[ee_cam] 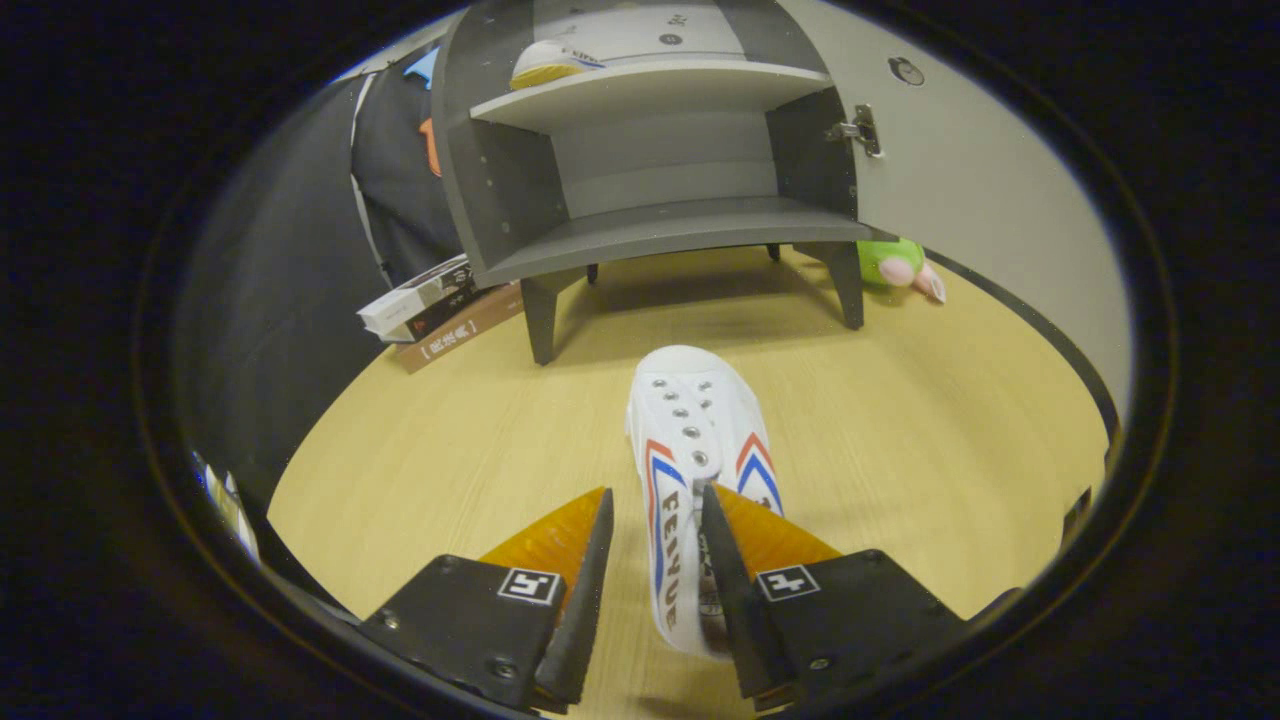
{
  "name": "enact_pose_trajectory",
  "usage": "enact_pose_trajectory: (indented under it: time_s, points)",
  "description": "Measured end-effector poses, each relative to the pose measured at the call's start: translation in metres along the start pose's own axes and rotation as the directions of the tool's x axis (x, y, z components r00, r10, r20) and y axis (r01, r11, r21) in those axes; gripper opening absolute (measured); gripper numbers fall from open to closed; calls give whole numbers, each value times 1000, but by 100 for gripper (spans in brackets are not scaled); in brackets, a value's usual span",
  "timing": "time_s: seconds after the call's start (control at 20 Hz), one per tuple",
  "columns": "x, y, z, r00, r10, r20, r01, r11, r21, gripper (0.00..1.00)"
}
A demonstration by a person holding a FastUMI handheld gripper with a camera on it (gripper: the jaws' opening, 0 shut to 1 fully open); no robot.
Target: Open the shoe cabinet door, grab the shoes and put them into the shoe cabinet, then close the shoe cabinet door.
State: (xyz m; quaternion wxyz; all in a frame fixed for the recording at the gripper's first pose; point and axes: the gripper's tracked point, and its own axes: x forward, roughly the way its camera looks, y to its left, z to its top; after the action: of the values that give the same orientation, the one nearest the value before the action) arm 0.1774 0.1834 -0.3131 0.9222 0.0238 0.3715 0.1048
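A white shoe (700, 470) lies on the floor (950, 430), heel between the fingers of the gripper (655, 520), toe toward the cabinet (650, 150). The jaws are spread; only the right finger seems to touch it. The cabinet's door (980, 170) is open; a second shoe (548, 62) sits on the upper shelf. Books (435, 300) and a green toy (895, 262) flank it.

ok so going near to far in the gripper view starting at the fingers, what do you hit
gripper with its fingers open around the heel end of the white shoe → bare wooden floor → open shoe cabinet on its legs → second shoe on the cabinet's upper shelf
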Motion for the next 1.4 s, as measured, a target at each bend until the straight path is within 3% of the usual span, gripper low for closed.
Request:
enact_pose_trajectory:
  time_s: [0.05, 0.2, 0.35, 0.45, 0.6, 0.9, 1.2, 1.4]
  points:
    - [-1, 0, -4, 1000, -1, -24, 1, 1000, 3, 50]
    - [4, 1, 7, 999, 39, 31, -40, 998, 38, 40]
    - [10, 12, 9, 992, 109, 56, -114, 989, 91, 15]
    - [8, 18, 11, 986, 155, 67, -163, 978, 130, 9]
    - [5, 24, 16, 979, 180, 100, -194, 968, 160, 8]
    - [-28, 14, 43, 970, 155, 186, -166, 985, 47, 7]
    - [-48, 17, 48, 969, 189, 156, -203, 976, 81, 5]
    - [-69, 26, 64, 948, 247, 199, -274, 954, 121, 4]
